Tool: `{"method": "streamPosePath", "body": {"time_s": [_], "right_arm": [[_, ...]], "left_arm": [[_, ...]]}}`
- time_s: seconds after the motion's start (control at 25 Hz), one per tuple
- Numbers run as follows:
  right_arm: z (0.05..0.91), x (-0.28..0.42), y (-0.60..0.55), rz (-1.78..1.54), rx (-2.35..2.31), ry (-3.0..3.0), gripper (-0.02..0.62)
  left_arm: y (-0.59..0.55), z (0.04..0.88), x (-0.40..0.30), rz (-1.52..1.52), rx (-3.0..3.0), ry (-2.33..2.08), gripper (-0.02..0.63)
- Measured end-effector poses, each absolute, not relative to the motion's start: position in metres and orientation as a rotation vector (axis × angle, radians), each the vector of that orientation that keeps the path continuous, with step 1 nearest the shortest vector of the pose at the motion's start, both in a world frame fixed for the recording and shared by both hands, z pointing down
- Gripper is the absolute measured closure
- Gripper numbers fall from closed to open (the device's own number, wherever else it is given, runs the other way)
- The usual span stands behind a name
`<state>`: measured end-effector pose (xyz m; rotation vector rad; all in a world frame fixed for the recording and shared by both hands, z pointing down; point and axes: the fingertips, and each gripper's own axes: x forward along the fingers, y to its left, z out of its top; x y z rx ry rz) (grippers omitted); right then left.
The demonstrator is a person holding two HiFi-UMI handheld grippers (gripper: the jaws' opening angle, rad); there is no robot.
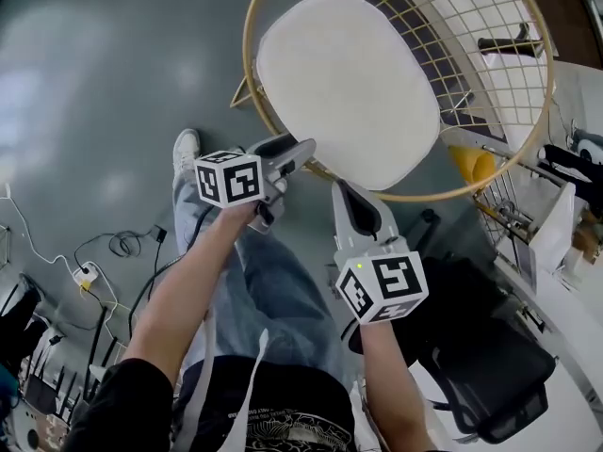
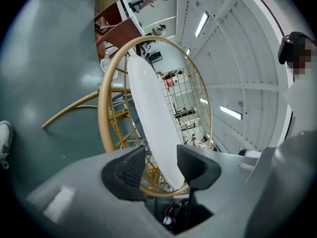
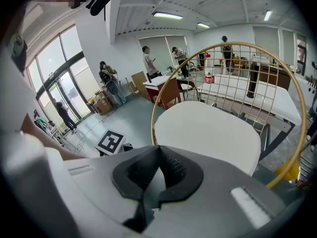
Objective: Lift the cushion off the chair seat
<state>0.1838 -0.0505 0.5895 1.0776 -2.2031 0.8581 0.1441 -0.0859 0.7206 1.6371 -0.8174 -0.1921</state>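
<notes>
A white oval cushion lies on the seat of a round gold wire chair. My left gripper is at the cushion's near left edge. In the left gripper view the left gripper stands open, with the cushion's thin edge and the gold rim between its dark pads; no squeeze shows. My right gripper hovers just short of the cushion's near edge. In the right gripper view the right gripper is shut with nothing in it, and the cushion lies beyond it.
A black office chair stands at the lower right. Cables and a power strip lie on the grey floor at left. The person's jeans and white shoe are below the chair. Desks, a yellow object and several people are farther off.
</notes>
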Motion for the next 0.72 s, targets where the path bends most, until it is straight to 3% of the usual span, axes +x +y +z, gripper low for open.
{"method": "streamPosePath", "body": {"time_s": [0.28,0.32,0.4,0.44,0.72], "right_arm": [[0.588,0.197,-0.051,0.866,1.095,-2.181,0.597],[0.586,0.198,-0.05,0.867,1.099,-2.178,0.597],[0.582,0.201,-0.049,0.872,1.113,-2.172,0.597],[0.58,0.202,-0.05,0.876,1.122,-2.169,0.597],[0.577,0.201,-0.056,0.887,1.176,-2.159,0.597]], "left_arm": [[-0.103,0.725,0.151,-0.302,1.55,-0.821,0.403],[-0.105,0.724,0.151,-0.316,1.54,-0.82,0.425],[-0.109,0.716,0.15,-0.353,1.532,-0.804,0.532],[-0.111,0.711,0.15,-0.376,1.528,-0.786,0.548],[-0.11,0.694,0.15,-0.401,1.524,-0.727,0.568]]}}
